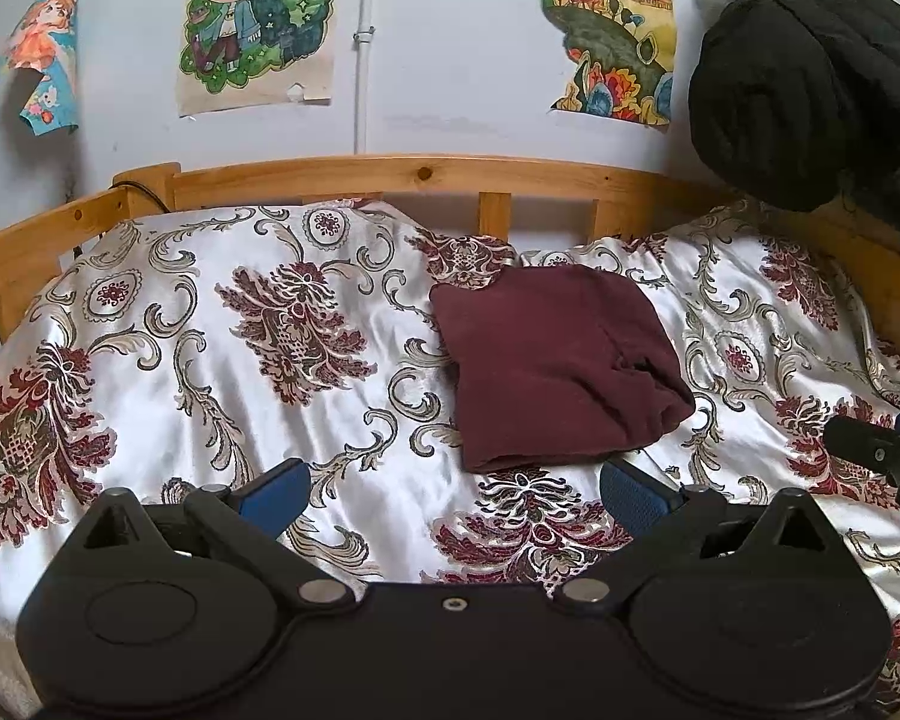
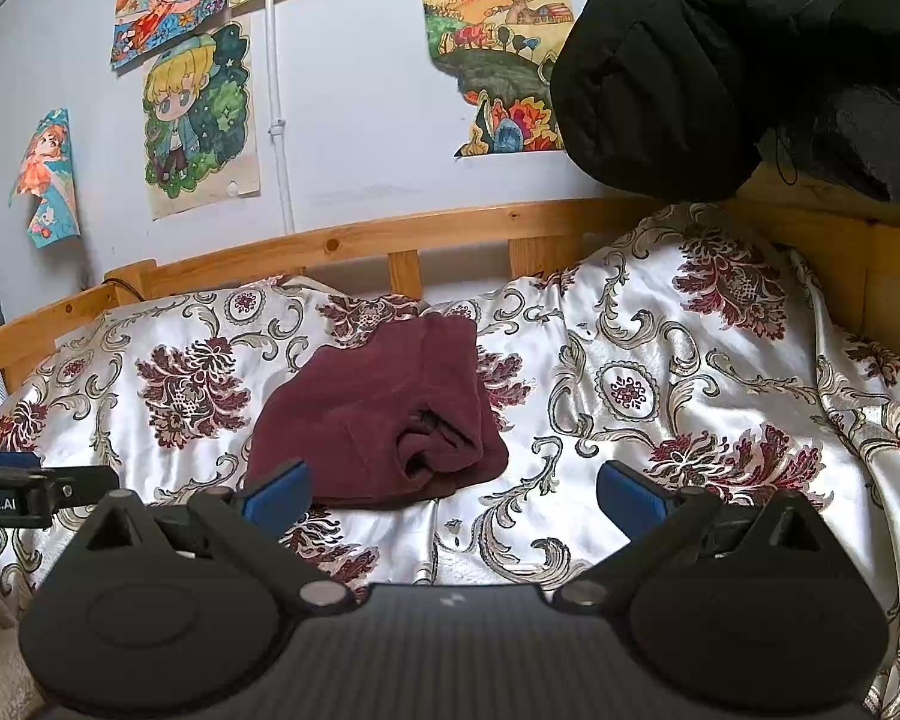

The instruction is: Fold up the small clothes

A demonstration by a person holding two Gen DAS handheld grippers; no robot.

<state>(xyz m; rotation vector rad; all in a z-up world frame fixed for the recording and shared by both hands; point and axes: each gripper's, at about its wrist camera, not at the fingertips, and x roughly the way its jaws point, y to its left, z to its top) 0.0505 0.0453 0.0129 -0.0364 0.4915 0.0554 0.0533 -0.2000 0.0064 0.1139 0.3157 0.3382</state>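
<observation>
maroon knit garment (image 1: 555,369) lay folded into a compact bundle on the floral satin bedspread (image 1: 168,360), apparently near finished. left gripper (image 1: 450,495) and right gripper (image 2: 450,495) hovered spread and empty; next likely tidying its loose right edge

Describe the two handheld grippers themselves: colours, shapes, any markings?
Both match: a broad black body with two round lobes, silver pivot pins and black linkage arms ending in blue textured finger pads, on the left gripper and the right gripper. The left one, seen from the right wrist view, bears white lettering "Robot.AI". No hands, sleeves or cables show.
</observation>
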